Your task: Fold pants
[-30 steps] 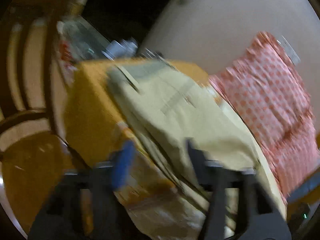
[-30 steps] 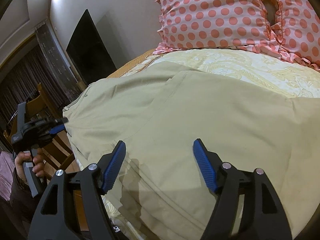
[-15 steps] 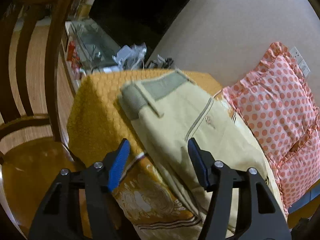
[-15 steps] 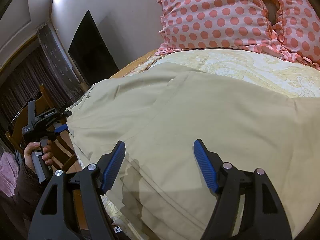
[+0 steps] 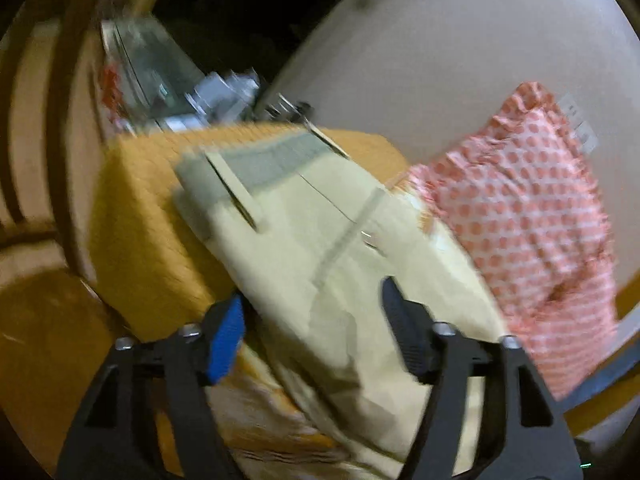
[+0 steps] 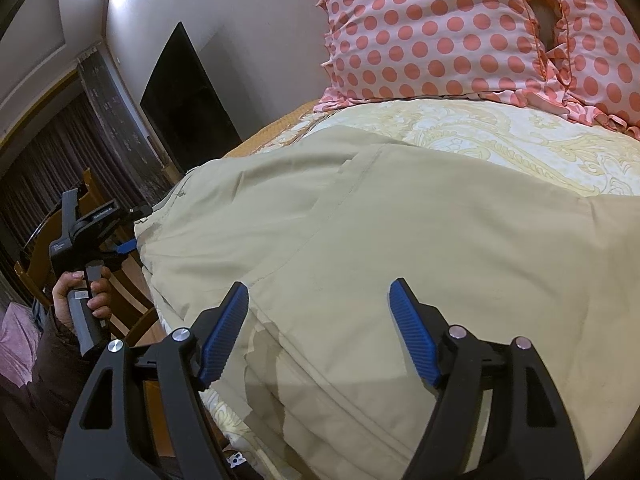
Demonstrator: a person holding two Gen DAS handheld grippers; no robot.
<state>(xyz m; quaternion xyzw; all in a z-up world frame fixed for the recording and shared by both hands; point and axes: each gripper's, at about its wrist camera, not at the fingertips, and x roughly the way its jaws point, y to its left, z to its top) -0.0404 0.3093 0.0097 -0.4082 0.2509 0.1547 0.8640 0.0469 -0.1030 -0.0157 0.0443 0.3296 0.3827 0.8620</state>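
The right gripper (image 6: 318, 320) sits at the bottom of its own view with its blue-padded fingers (image 6: 412, 340) spread wide, holding nothing; the khaki pants (image 6: 360, 240) lie between and beyond the pads, but whether the tips touch the cloth cannot be told. The pants spread flat across the middle of that frame on the bed (image 6: 520, 136), whose pale yellow patterned cover shows bare beyond them toward the upper right. Two pink polka-dot pillows (image 6: 440, 28) stand against the wall at the top of the frame, just past that bare strip. The near edge of the pants runs close to the bed's lower-left edge.

At the left of the right wrist view, the left gripper (image 6: 132, 228) is held in a hand (image 6: 80, 292), its tips at the waistband end of the pants, open. In the blurred left wrist view, the left gripper (image 5: 310, 328) is likewise wide open and empty, with the pants (image 5: 320, 240) running from between its fingers up to the grey waistband at centre. That waistband overhangs an orange blanket (image 5: 140, 220) at the bed's corner. A wooden chair (image 5: 48, 160) stands close along the left edge of the frame.
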